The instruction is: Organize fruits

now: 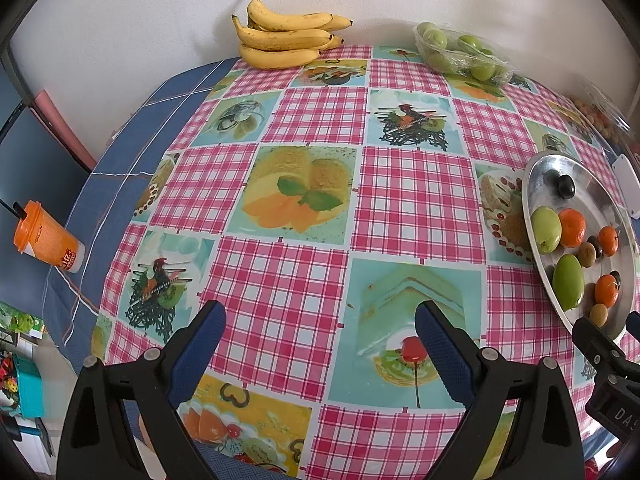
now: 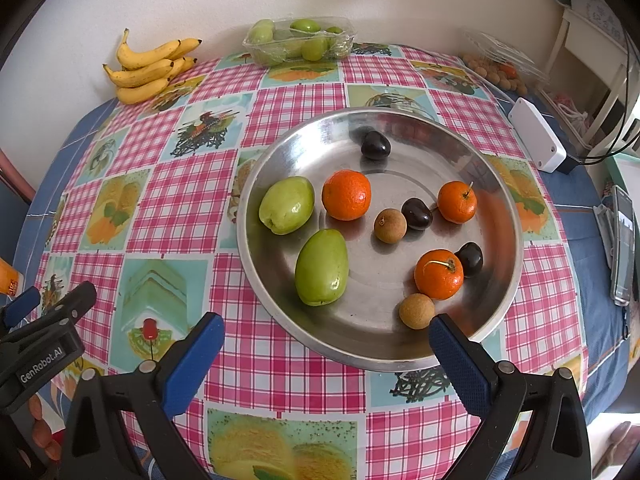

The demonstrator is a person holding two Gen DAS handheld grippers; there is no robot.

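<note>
A round steel plate (image 2: 496, 280) (image 1: 538, 176) holds mixed fruit: two green fruits (image 2: 322, 268), three mandarins (image 2: 346, 195), three dark cherries (image 2: 376, 145) and two brown longans (image 2: 416, 311). My right gripper (image 2: 326, 334) hovers open over the plate's near rim with nothing between its fingers. My left gripper (image 1: 320, 322) hangs open over the bare checked cloth, left of the plate. A bunch of bananas (image 1: 286, 38) (image 2: 150, 68) lies at the table's far edge by the wall.
A clear tray of green fruits (image 2: 300, 42) (image 1: 464, 54) sits at the back. A clear box of longans (image 2: 500, 66) and a white device (image 2: 538, 140) lie right of the plate, with a phone (image 2: 622, 248) further right. An orange cup (image 1: 44, 240) lies at the left edge.
</note>
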